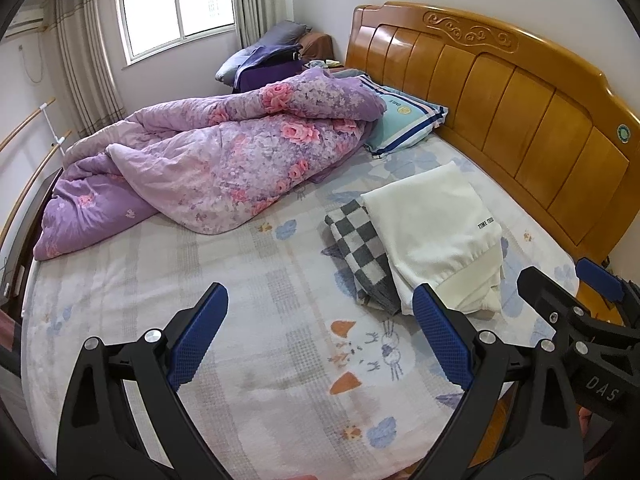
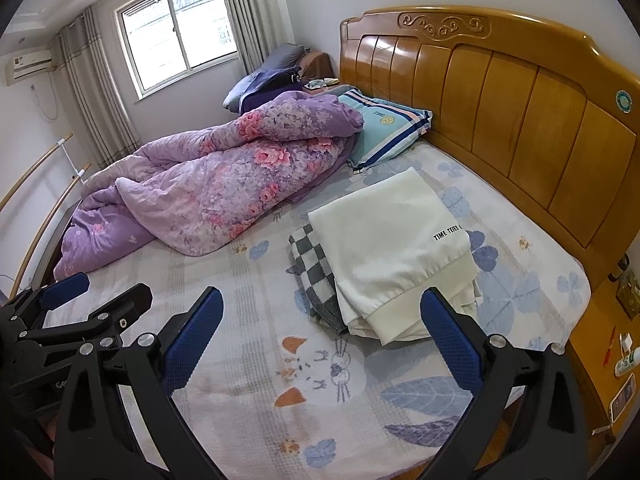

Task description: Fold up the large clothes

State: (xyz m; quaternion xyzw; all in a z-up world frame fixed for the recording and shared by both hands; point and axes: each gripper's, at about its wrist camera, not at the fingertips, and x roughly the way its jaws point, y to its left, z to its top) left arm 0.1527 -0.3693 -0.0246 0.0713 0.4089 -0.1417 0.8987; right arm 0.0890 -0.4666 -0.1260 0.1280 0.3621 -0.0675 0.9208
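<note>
A folded cream-white garment (image 1: 432, 236) (image 2: 392, 252) with small black lettering lies on the bed near the headboard. It rests partly on a folded grey-and-white checked garment (image 1: 360, 252) (image 2: 314, 272). My left gripper (image 1: 320, 320) is open and empty, held above the sheet in front of the pile. My right gripper (image 2: 322, 320) is open and empty, just short of the white garment's near edge. Each gripper shows at the edge of the other's view: the right (image 1: 560, 284), the left (image 2: 108, 292).
The bed (image 1: 200, 300) (image 2: 540, 248) has a pale printed sheet. A crumpled purple floral quilt (image 1: 208, 160) (image 2: 208, 184) fills its far side. A blue striped pillow (image 1: 404, 120) (image 2: 384, 128) lies by the wooden headboard (image 1: 520, 112) (image 2: 520, 112). A bedside table (image 2: 608, 344) stands at right.
</note>
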